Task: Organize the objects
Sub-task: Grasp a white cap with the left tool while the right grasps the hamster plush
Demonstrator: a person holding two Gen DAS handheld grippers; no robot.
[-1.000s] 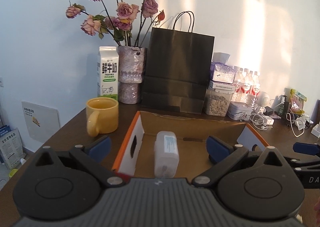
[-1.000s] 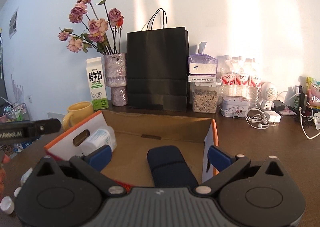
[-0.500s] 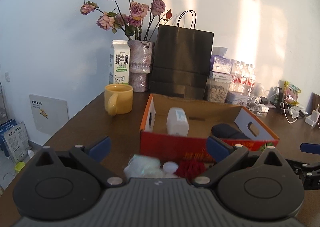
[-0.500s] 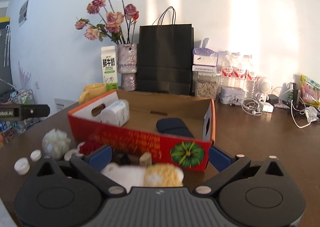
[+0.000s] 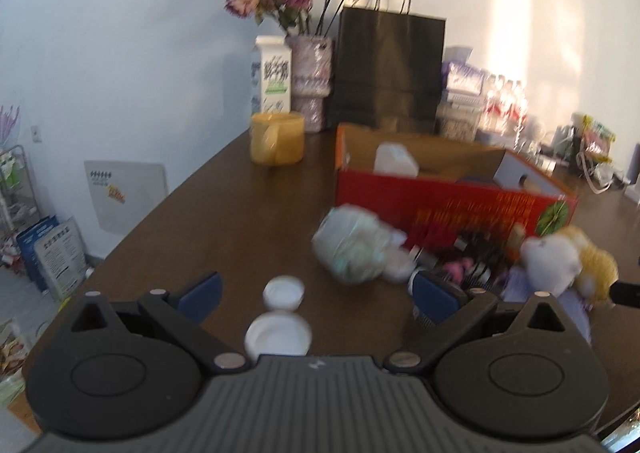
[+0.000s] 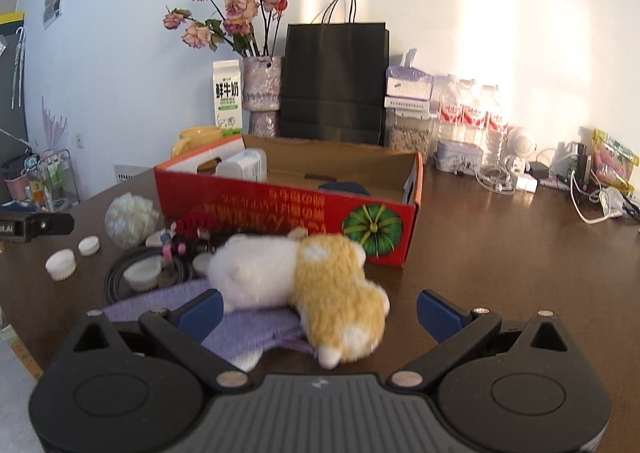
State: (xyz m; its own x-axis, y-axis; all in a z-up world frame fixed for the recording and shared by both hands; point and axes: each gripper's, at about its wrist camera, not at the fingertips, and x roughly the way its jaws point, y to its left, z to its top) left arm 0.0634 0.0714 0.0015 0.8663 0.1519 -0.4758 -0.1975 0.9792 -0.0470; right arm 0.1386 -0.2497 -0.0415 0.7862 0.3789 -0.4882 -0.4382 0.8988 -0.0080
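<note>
Presently we note both grippers held above the near side of the brown table (image 6: 500, 237). Our left gripper (image 5: 316, 291) has its fingers spread wide and grips nothing; two white caps (image 5: 282, 293) lie on bare wood between them. Our right gripper (image 6: 320, 309) is likewise wide open and empty, with the plush toy (image 6: 304, 273) lying on its side on a purple cloth (image 6: 248, 327) between its fingers, untouched.

Open tabletop lies to the right of the red box (image 6: 288, 213); the left edge of the table is close by the caps. The box stands open-topped, a white container (image 6: 244, 165) and a dark item (image 6: 344, 187) inside. A crinkled white bundle (image 6: 130, 219), a black cable (image 6: 120, 273) and small oddments crowd its near wall.
</note>
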